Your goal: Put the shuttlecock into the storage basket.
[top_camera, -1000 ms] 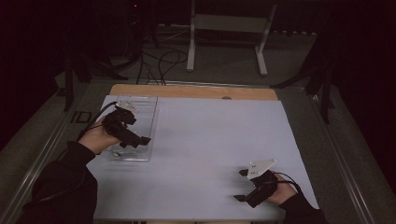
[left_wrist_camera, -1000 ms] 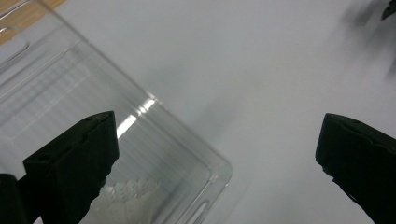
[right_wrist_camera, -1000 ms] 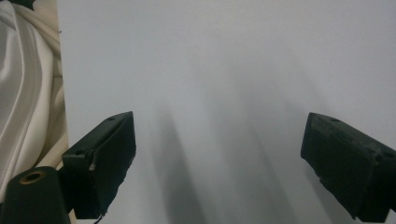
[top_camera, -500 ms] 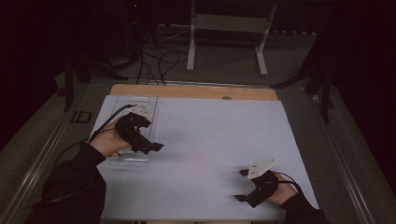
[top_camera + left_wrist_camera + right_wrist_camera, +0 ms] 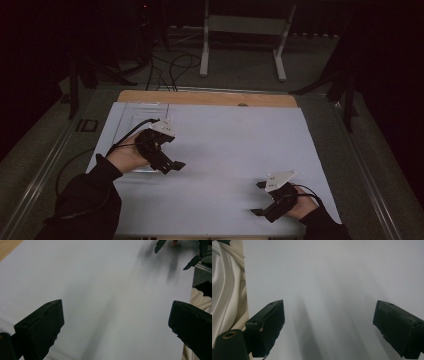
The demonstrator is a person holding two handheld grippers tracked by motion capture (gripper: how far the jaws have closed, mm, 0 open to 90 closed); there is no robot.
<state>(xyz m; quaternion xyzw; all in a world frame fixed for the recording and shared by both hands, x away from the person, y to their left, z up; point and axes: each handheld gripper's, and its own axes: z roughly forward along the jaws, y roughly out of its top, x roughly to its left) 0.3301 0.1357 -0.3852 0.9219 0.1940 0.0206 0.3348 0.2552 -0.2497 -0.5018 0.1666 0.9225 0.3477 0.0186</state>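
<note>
1. In the high view, a clear tray (image 5: 131, 131) was seen at the far left corner of the white sheet (image 5: 225, 150). The left gripper (image 5: 172, 165) was held over the tray's near edge, pointing away from the tray toward the middle of the sheet. The right gripper (image 5: 259, 199) was rested well apart from the tray, at the sheet's near right corner. A strip of bare wooden tabletop (image 5: 207, 98) was visible beyond the tray, and past it a dark room with cables (image 5: 170, 65) on the floor and a white stand (image 5: 245, 35).

2. In the left gripper view, the left gripper (image 5: 115, 322) was shown with its jaws spread wide and nothing held between them; plain sheet (image 5: 100, 290) lay below, and the tray was behind the camera. The right gripper (image 5: 175, 255) was glimpsed far off.

3. In the right gripper view, the right gripper (image 5: 329, 322) was likewise gaping and empty over the sheet (image 5: 324, 277), with pale cloth (image 5: 224, 285) at the sheet's edge.

4. Risk was judged thus: the tray is transparent and hard to see in dim light, so it could be clipped by the left wrist or trailing cable and slid off its corner. A thin wall could also slip from wide-set jaws if it were gripped off-centre.
</note>
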